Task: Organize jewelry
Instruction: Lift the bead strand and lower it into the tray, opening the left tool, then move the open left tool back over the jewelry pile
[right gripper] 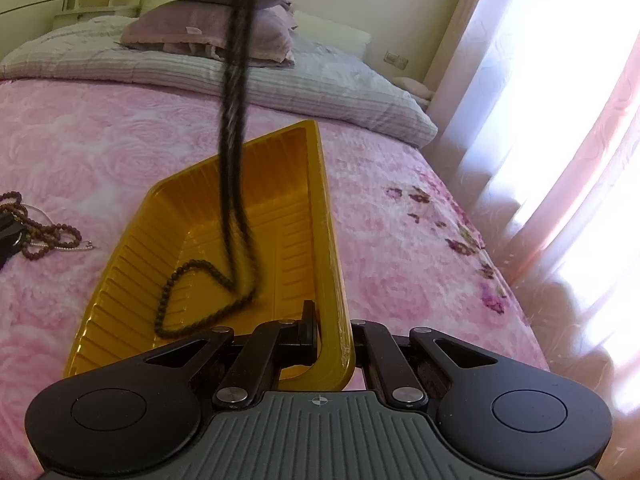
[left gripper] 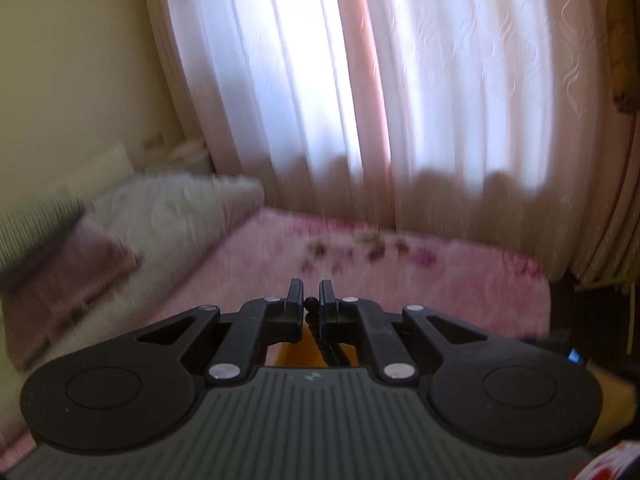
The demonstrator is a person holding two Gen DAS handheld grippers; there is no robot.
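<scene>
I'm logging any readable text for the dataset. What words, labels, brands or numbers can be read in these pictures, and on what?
None can be read.
Small round crosshair mark on the right hand-held gripper body: a symbol, no letters.
Similar mark on the left hand-held gripper: blurred.
Small tag on the purple pillow: too small.

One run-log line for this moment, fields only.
left gripper: shut on dark bead necklace | necklace: lower end coiled in yellow tray | right gripper: shut on tray rim | more beads: on pink bedspread

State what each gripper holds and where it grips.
Left gripper: dark bead necklace, pinched near its top, its lower end lying in the yellow tray. Right gripper: the tray, clamped on its near wall.
</scene>
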